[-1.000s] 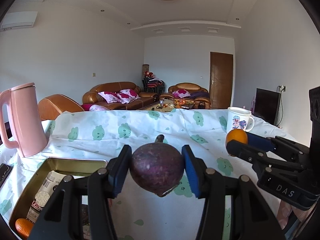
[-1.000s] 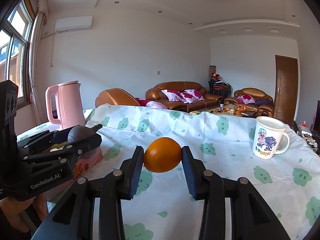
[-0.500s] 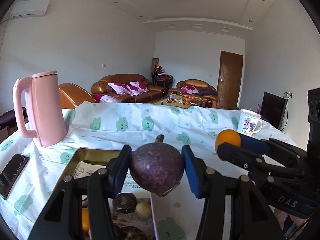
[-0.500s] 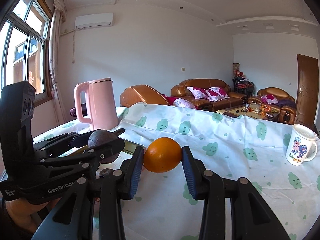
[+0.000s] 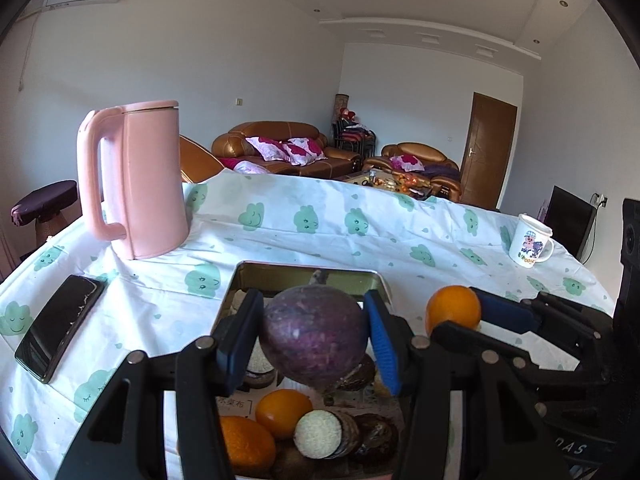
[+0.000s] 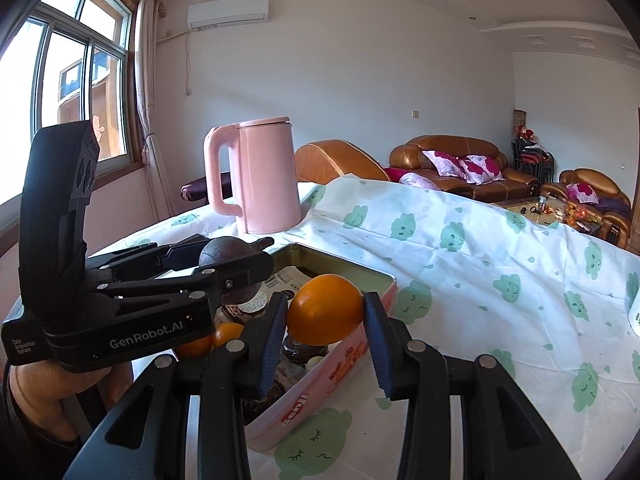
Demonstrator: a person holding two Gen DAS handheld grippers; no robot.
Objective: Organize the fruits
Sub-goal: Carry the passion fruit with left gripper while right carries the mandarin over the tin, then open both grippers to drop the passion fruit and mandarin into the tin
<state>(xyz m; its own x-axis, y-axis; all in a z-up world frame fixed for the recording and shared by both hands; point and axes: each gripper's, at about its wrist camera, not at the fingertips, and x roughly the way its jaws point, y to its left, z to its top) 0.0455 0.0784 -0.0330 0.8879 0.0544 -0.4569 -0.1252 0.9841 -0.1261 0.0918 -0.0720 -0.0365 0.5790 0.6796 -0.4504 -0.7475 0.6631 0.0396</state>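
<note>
My left gripper (image 5: 314,336) is shut on a dark purple mangosteen (image 5: 314,334), held in the air above a rectangular metal tin (image 5: 308,274). The tin holds oranges (image 5: 282,406), more dark fruits and round biscuits. In the right wrist view my right gripper (image 6: 325,314) is shut on an orange (image 6: 325,309), over the tin's (image 6: 360,276) near right corner. The left gripper (image 6: 236,260) shows there at the left with the mangosteen (image 6: 224,252). In the left wrist view the right gripper (image 5: 456,316) with its orange (image 5: 452,310) hangs at the right of the tin.
A tall pink kettle (image 5: 134,180) stands behind the tin on the cloud-print tablecloth (image 5: 320,224). A black phone (image 5: 60,332) lies at the left, a printed white mug (image 5: 532,246) at the far right. A person's hand (image 6: 48,396) holds the left gripper. Sofas stand beyond.
Both grippers have moved left across the table with their fruits. The tin now lies right under them, and the kettle has come closer to the middle of both views.
</note>
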